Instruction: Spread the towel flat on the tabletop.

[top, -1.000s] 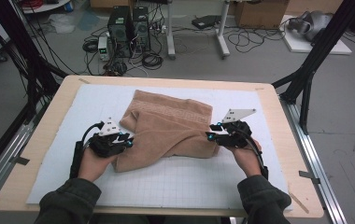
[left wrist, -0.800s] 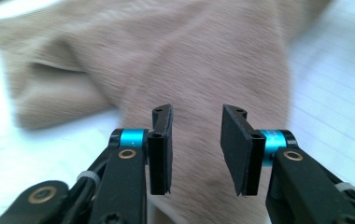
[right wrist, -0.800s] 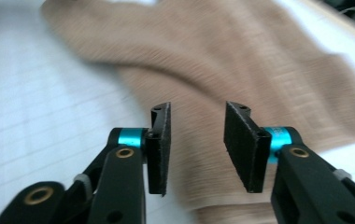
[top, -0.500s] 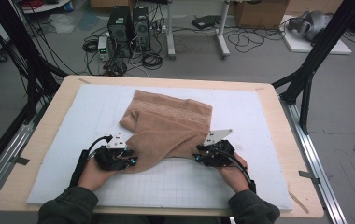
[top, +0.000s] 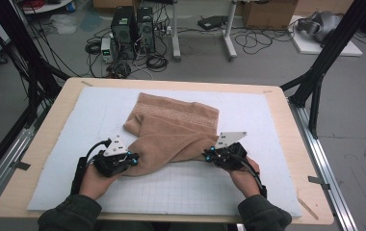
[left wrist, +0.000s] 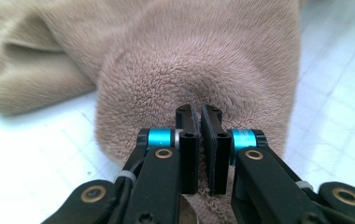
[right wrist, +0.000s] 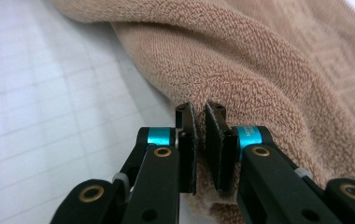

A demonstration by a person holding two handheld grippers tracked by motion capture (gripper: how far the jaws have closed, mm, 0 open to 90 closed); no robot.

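Jaws: both pairs are pinching terry, nearly closed with only a thin slot of cloth between the pads. left gripper (top: 132, 159) is biting the towel's near-left corner, right gripper (top: 209, 155) the near-right corner.
Table (top: 51, 110): carrying a white gridded mat (top: 181, 187); nothing else is sitting on it to snag the cloth.
Towel (top: 176, 127): tan, lying crumpled mid-mat, bunched toward the near edge, patterned band facing up at the far side. Near corners are sitting at the two grippers; the rest is resting on the mat.
Risk 1, fold drag: the bulk is lying in loose layers, so any pull toward the person is likely dragging the whole heap instead of spreading it. Cause: friction of pile on the mat plus layers stacked on each other.
Risk 2, uneven pull: the hands are sitting at slightly different depths, so lifting out of step is likely skewing the towel and twisting it.
Risk 3, wrong layer: in the left gripper view (left wrist: 199, 135) the jaws are gripping a rounded bulge, not a clean hem, possibly two plies. Cause: grabbing a fold, so the towel would not open.
Risk 4, slip: in the right gripper view (right wrist: 200, 140) the bite looks shallow, close to the hem. Cause: little cloth between the pads, and a sharp tug is likely pulling it free.
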